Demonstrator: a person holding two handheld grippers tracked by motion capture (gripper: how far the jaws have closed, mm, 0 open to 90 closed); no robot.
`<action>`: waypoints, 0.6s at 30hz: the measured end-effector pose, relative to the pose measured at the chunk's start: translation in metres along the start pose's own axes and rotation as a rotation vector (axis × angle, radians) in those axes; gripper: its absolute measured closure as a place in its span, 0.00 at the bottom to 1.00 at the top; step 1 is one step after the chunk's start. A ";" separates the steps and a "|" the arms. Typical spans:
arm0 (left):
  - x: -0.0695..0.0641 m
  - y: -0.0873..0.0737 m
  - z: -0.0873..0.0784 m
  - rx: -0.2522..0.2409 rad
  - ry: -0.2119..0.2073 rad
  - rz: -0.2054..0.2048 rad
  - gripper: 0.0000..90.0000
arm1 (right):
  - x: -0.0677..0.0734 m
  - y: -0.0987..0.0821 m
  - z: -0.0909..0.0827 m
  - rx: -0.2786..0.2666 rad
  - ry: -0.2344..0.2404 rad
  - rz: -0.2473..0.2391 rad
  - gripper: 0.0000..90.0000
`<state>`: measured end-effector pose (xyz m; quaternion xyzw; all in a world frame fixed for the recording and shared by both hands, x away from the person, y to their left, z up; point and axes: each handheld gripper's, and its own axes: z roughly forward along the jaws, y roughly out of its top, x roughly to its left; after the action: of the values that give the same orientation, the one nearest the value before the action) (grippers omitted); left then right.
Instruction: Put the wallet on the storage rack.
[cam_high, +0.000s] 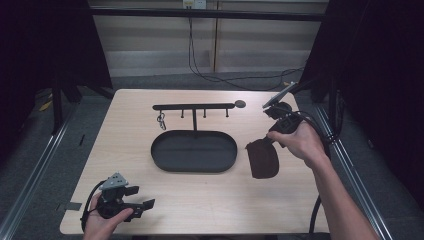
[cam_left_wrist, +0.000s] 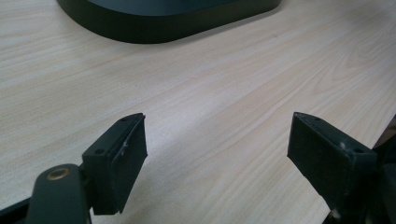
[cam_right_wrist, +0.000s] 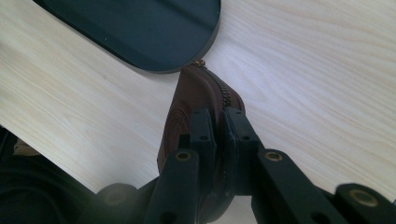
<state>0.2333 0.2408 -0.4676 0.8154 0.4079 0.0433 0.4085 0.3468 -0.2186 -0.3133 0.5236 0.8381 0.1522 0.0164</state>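
- We saw the right hand-held gripper (cam_high: 276, 134) at the right side of the worktop (cam_high: 210, 200), its jaws pressed tight on a brown zippered pouch (cam_high: 263, 158).
- In the right gripper view the two black jaws pinched the pouch (cam_right_wrist: 187, 107) along its zipper edge, with the metal zipper teeth running up between them and a small pull at the top of the pouch.
- From the high view the pouch hung below the gripper, dark against the pale wood; we could not tell whether its lower end was touching the worktop or just clear of it.
- The pouch sat just to the right of a black oval tray (cam_high: 194, 151), close to its rim but apart from it.
- In the right gripper view the rounded end of that tray (cam_right_wrist: 140, 32) lay just beyond the top of the pouch.
- A black rack (cam_high: 195, 107) with short pegs stood on a post at the far edge of the tray, and a small metal clip (cam_high: 161, 120) hung from its left end.
- The left hand-held gripper (cam_high: 142, 206) lay low at the near left corner of the worktop, held in the person's left hand (cam_high: 102, 222).
- In the left gripper view its jaws stood spread wide with only bare wood (cam_left_wrist: 215, 121) between them, and the wall of the tray (cam_left_wrist: 168, 23) showed across the top.
- The two grippers were well apart, one at each side of the tray.
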 end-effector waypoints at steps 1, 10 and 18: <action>0.000 0.000 0.000 0.001 0.002 -0.001 0.22 | 0.000 0.000 0.000 0.000 0.000 0.000 0.92; 0.001 0.000 0.000 0.003 0.001 -0.006 0.22 | 0.009 0.016 0.000 -0.056 0.033 -0.004 0.93; 0.000 0.000 -0.001 0.002 -0.002 0.011 0.22 | 0.016 0.030 0.002 -0.073 0.069 -0.012 0.93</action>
<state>0.2329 0.2417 -0.4674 0.8182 0.4029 0.0442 0.4077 0.3660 -0.1917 -0.3044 0.5120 0.8352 0.2005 0.0078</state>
